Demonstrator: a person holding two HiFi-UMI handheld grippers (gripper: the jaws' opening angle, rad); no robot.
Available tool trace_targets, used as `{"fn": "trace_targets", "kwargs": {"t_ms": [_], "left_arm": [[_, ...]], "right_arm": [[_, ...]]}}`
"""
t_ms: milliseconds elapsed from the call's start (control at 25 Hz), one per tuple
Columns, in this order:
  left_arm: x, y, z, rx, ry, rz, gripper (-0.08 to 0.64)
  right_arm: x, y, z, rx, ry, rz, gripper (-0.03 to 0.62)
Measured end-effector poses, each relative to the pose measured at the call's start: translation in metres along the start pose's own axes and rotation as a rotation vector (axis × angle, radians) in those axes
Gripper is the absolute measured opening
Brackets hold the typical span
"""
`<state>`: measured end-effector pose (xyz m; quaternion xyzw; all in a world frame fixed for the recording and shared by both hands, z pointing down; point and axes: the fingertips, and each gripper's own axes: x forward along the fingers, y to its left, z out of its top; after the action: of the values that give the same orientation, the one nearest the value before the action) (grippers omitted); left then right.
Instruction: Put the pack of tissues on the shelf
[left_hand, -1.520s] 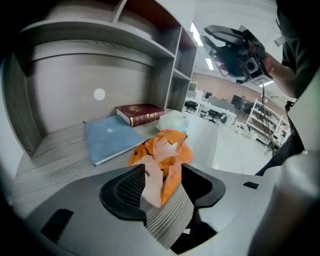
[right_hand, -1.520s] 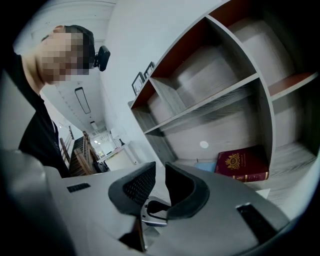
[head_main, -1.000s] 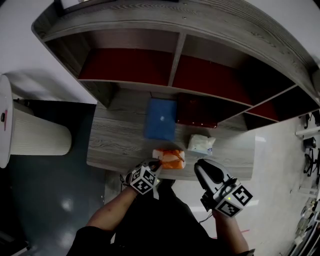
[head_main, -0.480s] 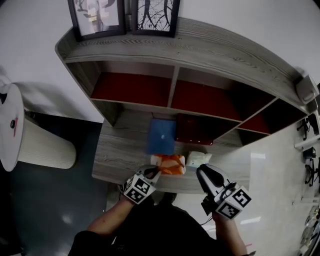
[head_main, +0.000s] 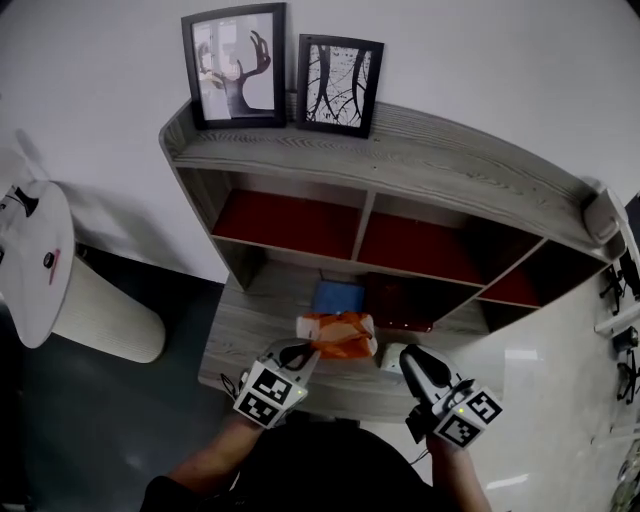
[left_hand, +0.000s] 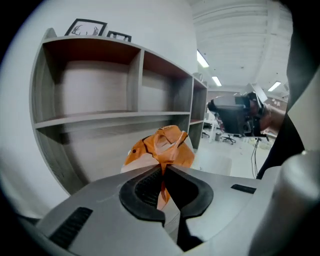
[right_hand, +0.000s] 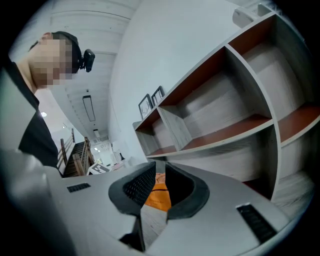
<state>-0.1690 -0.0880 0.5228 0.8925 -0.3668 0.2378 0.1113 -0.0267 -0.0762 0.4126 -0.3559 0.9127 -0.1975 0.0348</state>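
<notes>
Orange and crinkly, a bit squashed: the pack of tissues (head_main: 338, 335). Sticks out on the far side of the left gripper (head_main: 303, 350), pinched by its near edge between the two jaws. Hangs in the air above the desk (head_main: 245, 340), clear of the wood, in front of the shelf (head_main: 440, 165). Fills the middle of the left gripper view (left_hand: 162, 147), just past the jaw tips, with the open shelf boxes behind it.

Grey wood grain on the desk, pushed up against a white wall (head_main: 480, 60). Same grey wood on the curved shelf at the far side, with red boards inside the open boxes. Two black-framed pictures (head_main: 235, 65) up on top of the shelf at the far left, leaning on the wall. Under the shelf, flat on the desk, a blue thing (head_main: 338, 296) with a dark red thing (head_main: 400, 300) just to its right. A small white pack (head_main: 392, 356) near the front edge of the desk. Off to the left, a white round table (head_main: 30, 260). Shiny floor (head_main: 540, 350) on the right.

Left gripper (left_hand: 164, 167): closed tight on the orange wrapper, squeezing it thin. Right gripper (head_main: 405, 352): to the right of the orange pack and apart from it, right by the white pack. Closed tip to tip (right_hand: 159, 169), holding nothing. Only shows a bit of orange (right_hand: 159, 196) through the gap behind the tips.
</notes>
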Motion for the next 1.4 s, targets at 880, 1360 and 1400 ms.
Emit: {"fn": "trace_targets", "kwargs": {"t_ms": [880, 1360, 1400], "left_arm": [[-0.074, 0.116, 0.123, 0.079, -0.162, 0.121, 0.021], [-0.042, 0.179, 0.136, 0.124, -0.172, 0.12, 0.021], [-0.039, 0.183, 0.138, 0.131, -0.17, 0.119, 0.022]], "right_arm": [[0.061, 0.016, 0.001, -0.01, 0.016, 0.007, 0.021], [0.088, 0.022, -0.003, 0.039, -0.023, -0.074, 0.021], [0.089, 0.023, 0.001, 0.046, -0.04, -0.079, 0.021]]}}
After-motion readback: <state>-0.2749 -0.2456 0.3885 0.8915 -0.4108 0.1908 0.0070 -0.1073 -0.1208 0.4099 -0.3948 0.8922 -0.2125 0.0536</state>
